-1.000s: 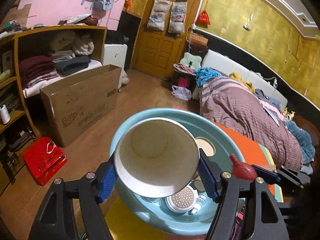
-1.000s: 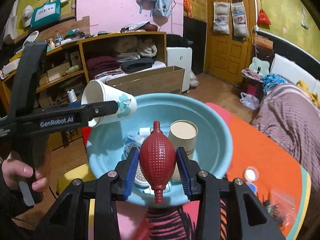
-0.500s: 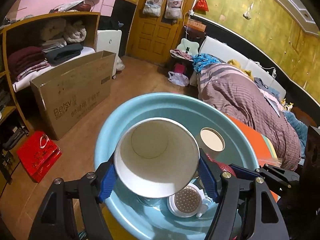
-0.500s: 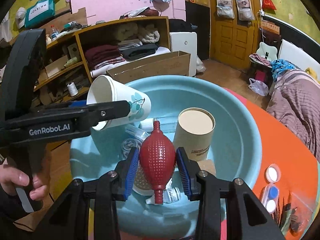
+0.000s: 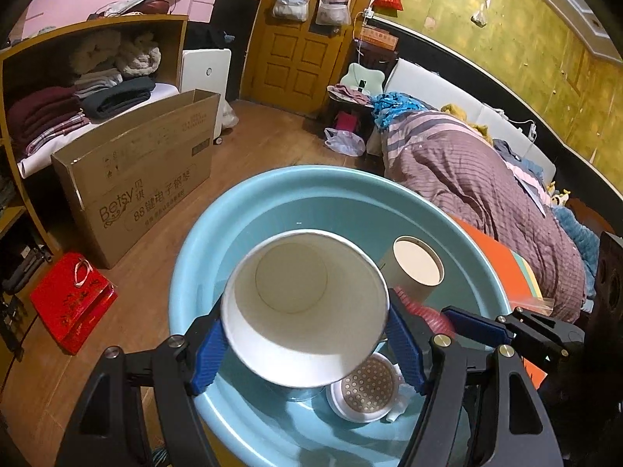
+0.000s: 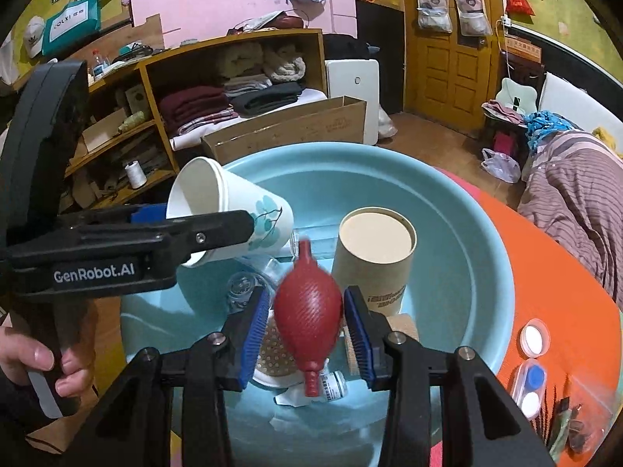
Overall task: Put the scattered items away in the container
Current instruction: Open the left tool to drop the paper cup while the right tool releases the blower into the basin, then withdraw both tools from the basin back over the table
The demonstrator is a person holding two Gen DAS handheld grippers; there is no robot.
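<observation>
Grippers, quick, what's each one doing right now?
Left gripper: shut on the paper cup.
Right gripper: open around the red bulb, gaps beside both pads.

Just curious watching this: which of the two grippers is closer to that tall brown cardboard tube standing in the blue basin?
The right one. The right gripper, around a red rubber bulb, sits just beside the cardboard tube. The left gripper, holding a paper cup, is farther off on the tube's other side.

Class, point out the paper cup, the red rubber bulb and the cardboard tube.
paper cup [image 5: 300,307], left wrist view, inner wall of the open mouth
red rubber bulb [image 6: 307,319], right wrist view, middle of its belly
cardboard tube [image 6: 375,239], right wrist view, flat top cap
</observation>
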